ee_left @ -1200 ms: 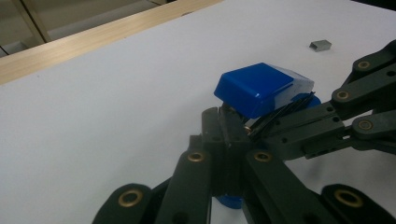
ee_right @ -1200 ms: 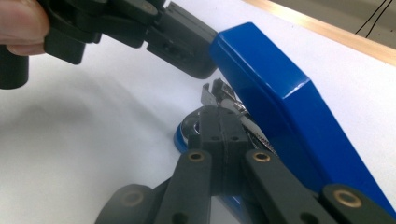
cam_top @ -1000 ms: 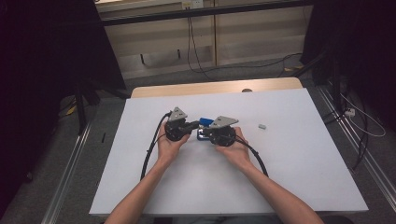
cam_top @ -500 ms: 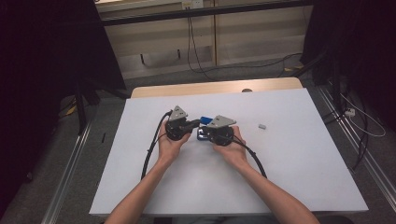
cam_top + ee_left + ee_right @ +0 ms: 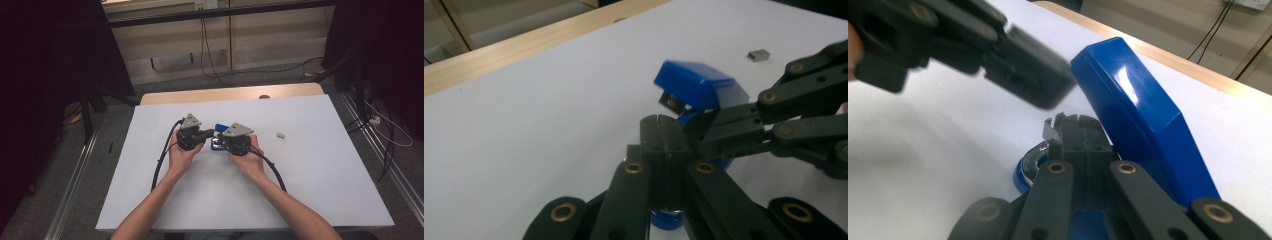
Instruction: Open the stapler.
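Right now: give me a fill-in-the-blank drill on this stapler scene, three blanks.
1. The stapler between the two grippers is ____ in colour.
2. Its lid is hinged ____.
3. The small grey staple block lies on the white table on the ____ gripper's side.

Missing words: blue; open; right

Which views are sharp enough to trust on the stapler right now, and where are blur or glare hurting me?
High view: even light on the table, dark surroundings, blue stapler small. Left gripper view: stapler lid slightly soft, staple block readable. Right gripper view: left hand-held gripper blurred up close, glare streak on the lid.
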Available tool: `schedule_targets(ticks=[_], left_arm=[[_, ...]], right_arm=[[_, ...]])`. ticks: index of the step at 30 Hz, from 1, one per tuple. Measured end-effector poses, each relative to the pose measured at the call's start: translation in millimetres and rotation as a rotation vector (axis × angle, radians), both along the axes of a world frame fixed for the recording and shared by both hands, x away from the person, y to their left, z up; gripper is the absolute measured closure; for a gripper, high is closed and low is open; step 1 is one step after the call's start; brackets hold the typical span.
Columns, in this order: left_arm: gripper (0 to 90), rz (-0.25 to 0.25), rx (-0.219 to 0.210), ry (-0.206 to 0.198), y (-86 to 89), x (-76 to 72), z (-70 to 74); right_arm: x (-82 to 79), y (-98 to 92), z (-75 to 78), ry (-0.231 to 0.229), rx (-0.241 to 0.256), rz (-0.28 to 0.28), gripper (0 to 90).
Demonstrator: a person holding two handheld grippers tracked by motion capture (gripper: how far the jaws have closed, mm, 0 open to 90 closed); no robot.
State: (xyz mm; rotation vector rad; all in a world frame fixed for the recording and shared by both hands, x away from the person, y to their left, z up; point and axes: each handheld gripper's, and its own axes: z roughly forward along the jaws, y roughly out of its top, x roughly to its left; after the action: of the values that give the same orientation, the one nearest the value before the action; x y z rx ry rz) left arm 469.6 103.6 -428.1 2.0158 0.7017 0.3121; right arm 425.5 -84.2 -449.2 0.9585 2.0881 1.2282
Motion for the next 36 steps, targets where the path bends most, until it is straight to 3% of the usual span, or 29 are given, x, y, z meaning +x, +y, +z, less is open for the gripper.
schedule_targets(ticks=[7, 20, 25, 36], left_arm=[[90.0, -0.004, 0.005, 0.021, -3.7, 2.6, -7.7], [90.0, -0.009, 0.007, 0.019, -4.5, 3.0, -9.0], [90.0, -0.015, 0.035, 0.001, -5.5, 2.6, -10.4], [90.0, -0.015, 0.043, 0.008, -5.3, 2.4, -15.2]], right_arm=[[0.2, -2.1, 2.0, -0.006, 0.003, -0.003, 90.0], [0.4, -2.4, 2.2, -0.003, 0.014, -0.015, 90.0], [0.2, -1.7, 1.6, 0.005, 0.022, -0.018, 90.0], [0.5, 1.3, -0.3, -0.006, 0.023, -0.037, 90.0]])
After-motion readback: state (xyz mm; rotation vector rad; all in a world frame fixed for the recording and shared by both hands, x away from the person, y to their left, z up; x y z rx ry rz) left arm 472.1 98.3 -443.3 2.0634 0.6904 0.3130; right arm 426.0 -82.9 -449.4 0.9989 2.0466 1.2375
